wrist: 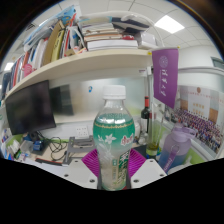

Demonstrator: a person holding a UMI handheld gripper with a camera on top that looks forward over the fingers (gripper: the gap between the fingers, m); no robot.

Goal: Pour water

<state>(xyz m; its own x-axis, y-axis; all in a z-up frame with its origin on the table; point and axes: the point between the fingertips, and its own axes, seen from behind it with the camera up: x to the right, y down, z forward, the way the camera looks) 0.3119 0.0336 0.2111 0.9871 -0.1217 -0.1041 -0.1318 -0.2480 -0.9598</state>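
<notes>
Gripper [113, 168] clamped on a clear plastic bottle [114, 135] with a white cap and green label; both pink pads [91, 163] press its lower sides, and the bottle stands upright between the fingers. Beyond the fingers, to the right, a dark glass bottle [146, 118] and a translucent purple container [175, 149]. To the left, a dark monitor [30, 106]. Overhead, a shelf [75, 67] lined with books [50, 45].
</notes>
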